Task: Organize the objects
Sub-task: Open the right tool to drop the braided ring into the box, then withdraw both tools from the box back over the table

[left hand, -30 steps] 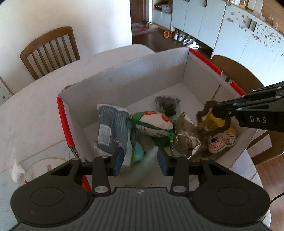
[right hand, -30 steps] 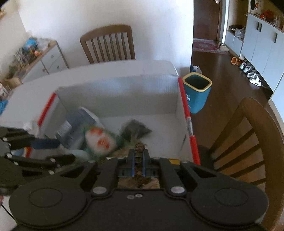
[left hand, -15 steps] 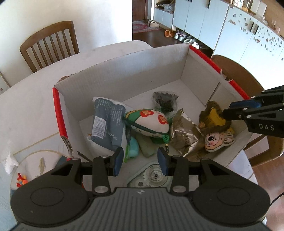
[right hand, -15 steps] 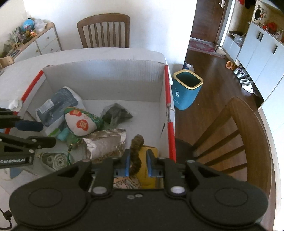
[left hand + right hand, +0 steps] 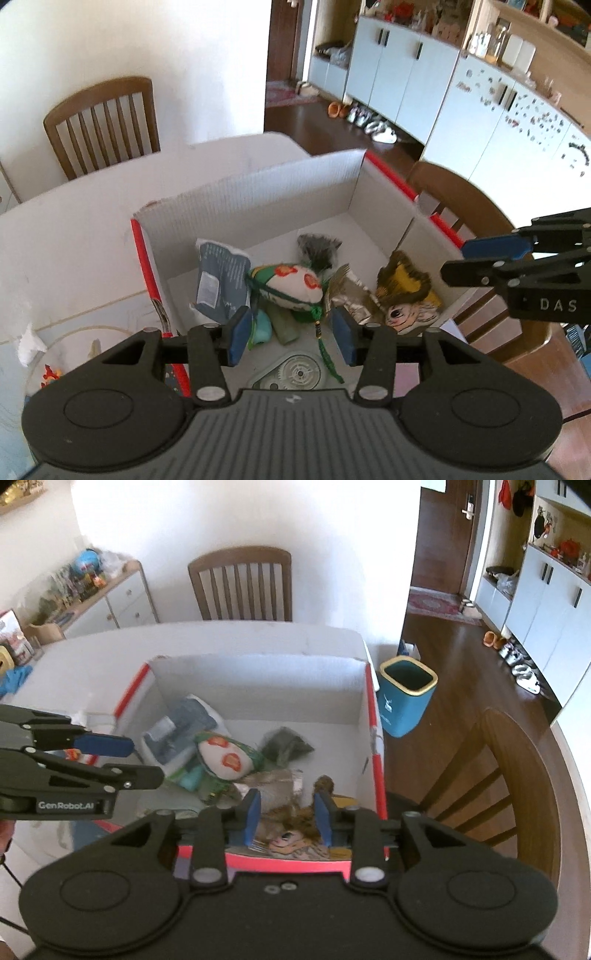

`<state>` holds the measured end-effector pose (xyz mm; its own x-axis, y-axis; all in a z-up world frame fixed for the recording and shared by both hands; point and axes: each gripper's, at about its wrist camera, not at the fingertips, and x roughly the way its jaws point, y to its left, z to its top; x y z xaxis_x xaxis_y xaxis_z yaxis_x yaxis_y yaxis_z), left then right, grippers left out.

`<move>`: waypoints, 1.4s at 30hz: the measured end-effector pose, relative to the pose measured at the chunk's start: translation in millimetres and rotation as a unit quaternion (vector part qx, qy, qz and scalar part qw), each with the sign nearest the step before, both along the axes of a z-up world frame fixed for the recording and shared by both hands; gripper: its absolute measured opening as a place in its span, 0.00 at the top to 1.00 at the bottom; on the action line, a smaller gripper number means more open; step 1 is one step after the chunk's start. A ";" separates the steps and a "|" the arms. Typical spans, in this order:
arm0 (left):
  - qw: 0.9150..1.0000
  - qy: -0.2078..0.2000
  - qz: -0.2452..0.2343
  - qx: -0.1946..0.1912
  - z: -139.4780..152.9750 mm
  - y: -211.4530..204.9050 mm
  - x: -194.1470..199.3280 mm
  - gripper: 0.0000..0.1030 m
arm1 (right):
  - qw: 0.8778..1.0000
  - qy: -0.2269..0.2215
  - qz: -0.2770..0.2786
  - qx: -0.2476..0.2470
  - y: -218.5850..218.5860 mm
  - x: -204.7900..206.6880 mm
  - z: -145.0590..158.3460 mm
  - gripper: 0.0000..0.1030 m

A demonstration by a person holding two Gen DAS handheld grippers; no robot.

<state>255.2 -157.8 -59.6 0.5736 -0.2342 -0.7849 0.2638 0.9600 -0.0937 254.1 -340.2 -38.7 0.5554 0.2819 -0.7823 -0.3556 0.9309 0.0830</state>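
The plush toy (image 5: 404,295) lies in the near right corner of the cardboard box (image 5: 258,192), beside the silver foil bag (image 5: 347,295), with nothing gripping it. The right gripper (image 5: 285,818) hangs just above and behind it, jaws apart and empty, so the toy sits below and slightly ahead of that gap. The left gripper (image 5: 291,334), jaws also apart and empty, hovers over the box's near left side, nearest the round embroidered pouch (image 5: 286,284), which looks like its likelier pick.
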 end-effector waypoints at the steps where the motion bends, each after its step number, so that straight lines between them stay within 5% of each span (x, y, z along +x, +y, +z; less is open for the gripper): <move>1: 1.000 -0.005 0.000 -0.002 4.1 1.3 -2.9 0.54 | 1.000 -0.003 0.002 0.003 1.3 -2.9 3.4 0.68; 12: 0.998 -0.051 0.008 -0.031 39.6 25.3 -29.9 0.38 | 0.999 -0.027 0.009 0.033 20.0 -27.8 31.9 0.47; 33: 0.996 -0.062 0.044 -0.046 55.7 124.1 -59.2 0.21 | 0.997 -0.046 -0.009 0.066 93.2 -51.9 52.3 0.09; 42: 0.995 -0.062 0.058 -0.046 54.8 172.8 -64.0 0.18 | 0.997 -0.052 0.003 0.065 141.4 -57.8 53.4 0.03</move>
